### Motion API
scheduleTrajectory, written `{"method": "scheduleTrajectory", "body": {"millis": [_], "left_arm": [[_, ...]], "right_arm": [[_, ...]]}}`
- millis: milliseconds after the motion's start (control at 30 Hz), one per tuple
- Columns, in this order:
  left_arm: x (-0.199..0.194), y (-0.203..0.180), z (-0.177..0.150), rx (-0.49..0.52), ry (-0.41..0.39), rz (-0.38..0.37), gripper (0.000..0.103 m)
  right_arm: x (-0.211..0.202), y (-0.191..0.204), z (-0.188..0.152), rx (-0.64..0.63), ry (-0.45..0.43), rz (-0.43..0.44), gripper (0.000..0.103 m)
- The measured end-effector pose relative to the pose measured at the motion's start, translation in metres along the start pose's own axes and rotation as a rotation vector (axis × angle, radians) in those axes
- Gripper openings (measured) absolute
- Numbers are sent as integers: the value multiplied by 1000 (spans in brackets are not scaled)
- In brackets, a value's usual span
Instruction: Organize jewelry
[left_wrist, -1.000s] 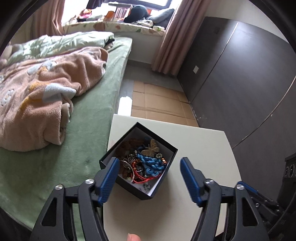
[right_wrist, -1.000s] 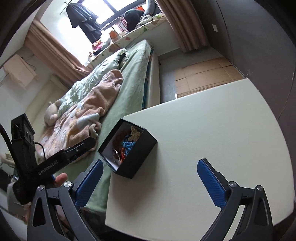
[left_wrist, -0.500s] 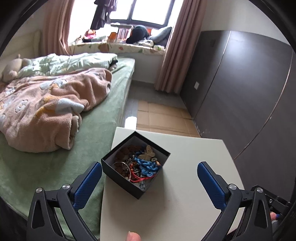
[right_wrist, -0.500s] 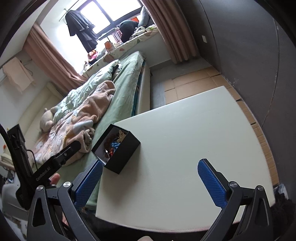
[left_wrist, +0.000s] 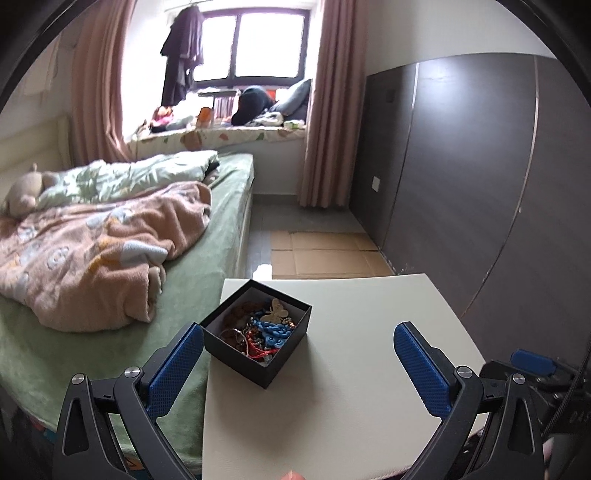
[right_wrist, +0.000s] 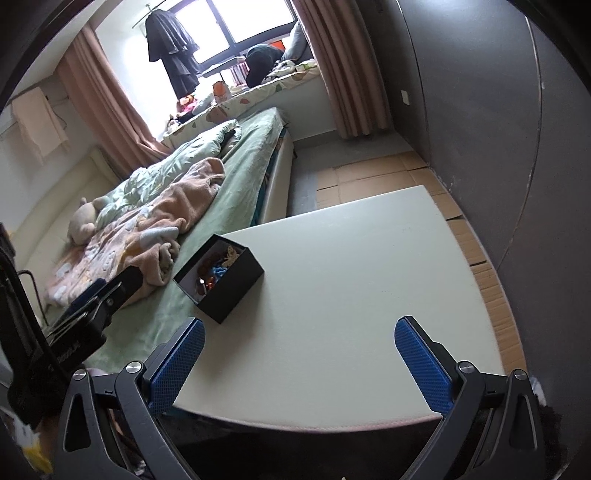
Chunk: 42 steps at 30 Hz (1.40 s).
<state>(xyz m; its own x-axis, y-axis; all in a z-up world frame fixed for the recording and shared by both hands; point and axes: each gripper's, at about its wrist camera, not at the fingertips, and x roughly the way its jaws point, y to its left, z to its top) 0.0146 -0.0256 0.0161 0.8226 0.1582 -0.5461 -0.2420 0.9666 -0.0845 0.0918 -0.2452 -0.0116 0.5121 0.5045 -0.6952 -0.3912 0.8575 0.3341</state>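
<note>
Your left claw hangs wide and empty above the near desk, its left finger just beside the black jewelry box. Your right claw is also wide, holding nothing. The box sits at the desk's left edge, open, holding a blue chain, a butterfly piece and red cord. The bed lies left.

My box sits on the counter near its left edge, with the jewelry piled inside it. The bed runs along the counter's left side, a blanket heaped on it. Beyond the counter lies the floor, the window behind that, and the wardrobe stands to the right.
</note>
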Motion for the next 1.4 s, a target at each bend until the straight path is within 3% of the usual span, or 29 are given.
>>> {"method": "scheduleTrajectory", "body": {"millis": [533, 1400], "left_arm": [[3, 0, -1, 0, 18, -5, 103], [-12, 2, 2, 1, -15, -10, 103]], "right_arm": [[-9, -1, -2, -28, -25, -54, 103], [-14, 2, -2, -37, -28, -47, 103]]}}
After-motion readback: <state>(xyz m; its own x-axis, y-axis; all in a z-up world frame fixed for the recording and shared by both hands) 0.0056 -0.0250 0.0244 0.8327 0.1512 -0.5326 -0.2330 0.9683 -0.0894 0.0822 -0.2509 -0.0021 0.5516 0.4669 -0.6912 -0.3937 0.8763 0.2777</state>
